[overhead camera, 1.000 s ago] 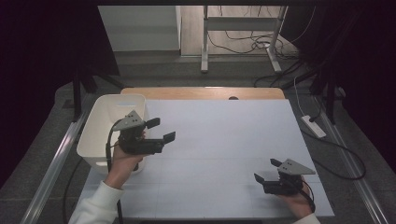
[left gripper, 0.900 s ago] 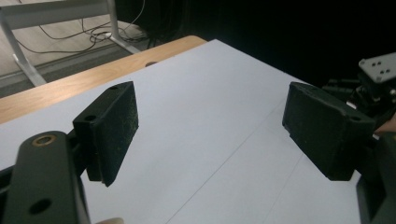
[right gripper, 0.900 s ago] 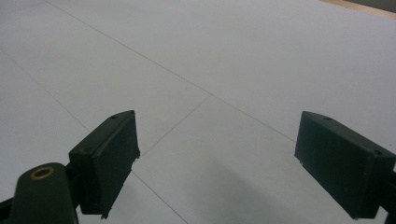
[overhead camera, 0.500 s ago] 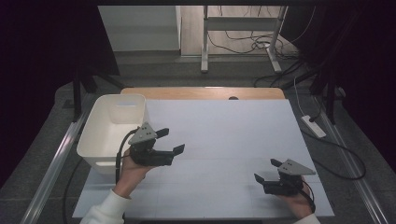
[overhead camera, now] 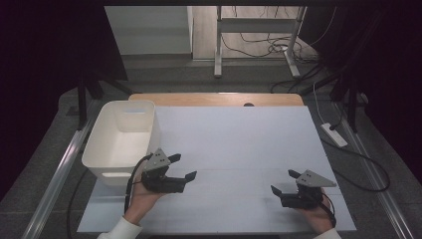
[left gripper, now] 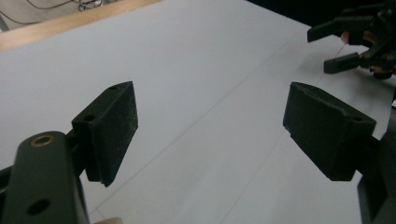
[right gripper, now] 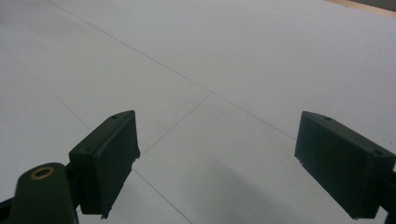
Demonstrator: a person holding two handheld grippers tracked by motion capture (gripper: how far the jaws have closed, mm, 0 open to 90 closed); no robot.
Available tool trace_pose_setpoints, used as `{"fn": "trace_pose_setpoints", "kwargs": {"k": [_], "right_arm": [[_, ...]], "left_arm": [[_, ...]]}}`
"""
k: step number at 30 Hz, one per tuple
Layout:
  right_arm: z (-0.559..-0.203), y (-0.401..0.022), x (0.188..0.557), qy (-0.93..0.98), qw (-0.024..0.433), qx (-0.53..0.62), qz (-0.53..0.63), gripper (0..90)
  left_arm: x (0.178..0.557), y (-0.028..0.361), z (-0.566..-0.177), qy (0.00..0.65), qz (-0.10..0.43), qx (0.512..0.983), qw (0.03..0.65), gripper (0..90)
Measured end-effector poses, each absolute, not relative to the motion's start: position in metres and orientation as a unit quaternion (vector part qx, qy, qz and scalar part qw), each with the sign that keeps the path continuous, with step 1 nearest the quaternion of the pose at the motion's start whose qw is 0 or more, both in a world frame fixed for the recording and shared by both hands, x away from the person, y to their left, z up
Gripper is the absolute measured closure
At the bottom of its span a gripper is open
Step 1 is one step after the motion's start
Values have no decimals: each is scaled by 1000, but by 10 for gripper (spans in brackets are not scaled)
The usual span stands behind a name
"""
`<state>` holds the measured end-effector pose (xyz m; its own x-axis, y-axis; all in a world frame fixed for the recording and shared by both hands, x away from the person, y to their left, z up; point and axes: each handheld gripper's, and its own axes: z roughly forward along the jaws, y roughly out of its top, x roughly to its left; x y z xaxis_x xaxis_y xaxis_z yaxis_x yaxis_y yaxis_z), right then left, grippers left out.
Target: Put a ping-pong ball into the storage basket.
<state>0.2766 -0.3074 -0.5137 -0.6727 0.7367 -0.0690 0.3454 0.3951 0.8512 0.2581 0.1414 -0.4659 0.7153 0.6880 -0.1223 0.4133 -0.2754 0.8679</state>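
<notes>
Two grippers over a white sheet on the table, nothing held in either.

High view: left gripper [overhead camera: 181, 167] low over the sheet [overhead camera: 239, 149], just beside the near right corner of the white bin [overhead camera: 122, 142], jaws spread and pointing right toward the middle. Right gripper [overhead camera: 283, 181] near the front right of the sheet, jaws likewise apart and pointing left, well apart from the left one. Bin at the sheet's left edge, apparently empty as far as its inside shows. Wooden table edge [overhead camera: 214, 98] along the far side, a power strip [overhead camera: 334, 134] on the floor to the right.

Left gripper view: two black pads [left gripper: 114, 128] wide apart, bare sheet between them, no object in the gap. Other gripper [left gripper: 348, 44] at upper right, farther off, with fingertips of a hand behind it.

Right gripper view: pads [right gripper: 109, 156] wide apart too, only the creased sheet below.

Risks from here, as a judgement: a careless sideways swing of the left hand could knock or shift the bin, since it sits so close; pads dragged along the paper could wrinkle or pull the sheet; both hands moved to the centre together could collide.
</notes>
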Motion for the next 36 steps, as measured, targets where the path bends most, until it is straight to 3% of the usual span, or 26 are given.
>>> {"fn": "trace_pose_setpoints", "kwargs": {"k": [14, 36], "right_arm": [[-515, -306, 276, 806, 225, 337, 431, 133], [-515, -305, 276, 809, 219, 329, 436, 133]], "left_arm": [[242, 170, -507, 378, 129, 787, 471, 186], [233, 176, -521, 381, 117, 790, 467, 180]]}}
